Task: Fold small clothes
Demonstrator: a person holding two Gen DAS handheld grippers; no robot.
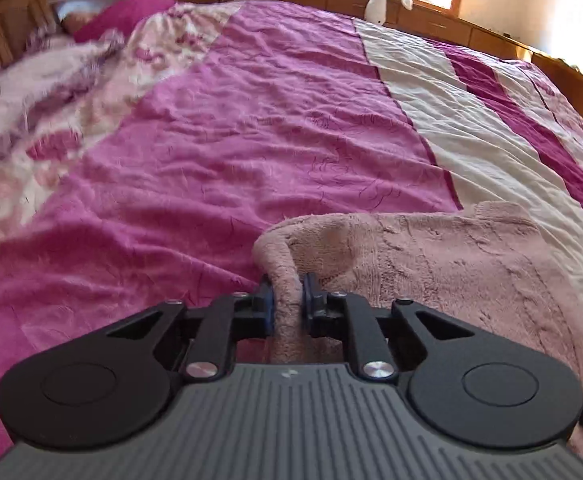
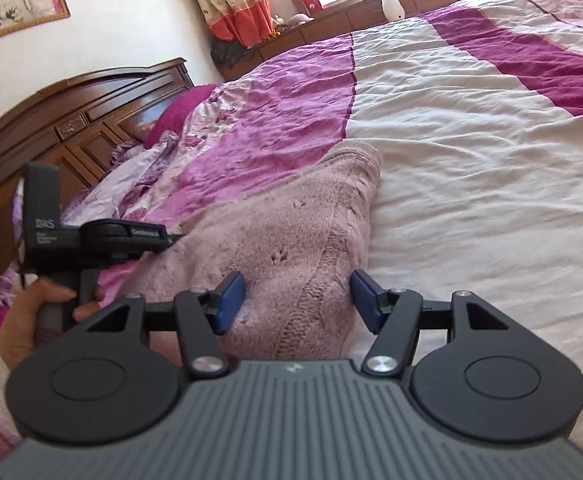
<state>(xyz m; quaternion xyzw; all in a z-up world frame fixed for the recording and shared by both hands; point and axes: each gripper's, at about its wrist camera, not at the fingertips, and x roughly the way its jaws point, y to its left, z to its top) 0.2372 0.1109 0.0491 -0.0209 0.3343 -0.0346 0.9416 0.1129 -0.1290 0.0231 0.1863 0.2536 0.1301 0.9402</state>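
A small dusty-pink knitted garment [image 1: 451,264] lies on the bed near the front edge, spreading to the right. My left gripper [image 1: 289,294] is shut on a bunched edge of it at its left side. In the right wrist view the same pink garment [image 2: 291,232] runs away from me, and my right gripper [image 2: 297,294] stands open just over its near end, blue pads [image 2: 233,292] on either side of the knit. The left gripper's body [image 2: 91,236] shows at the left there, held by a hand [image 2: 31,312], its tips hidden by the garment.
The bed carries a magenta and cream striped quilt [image 1: 251,120]. A rumpled floral blanket [image 1: 31,92] and a person lying by the wooden headboard [image 2: 51,120] are at the far left. A white plush toy [image 1: 379,4] sits on the wooden ledge under the window.
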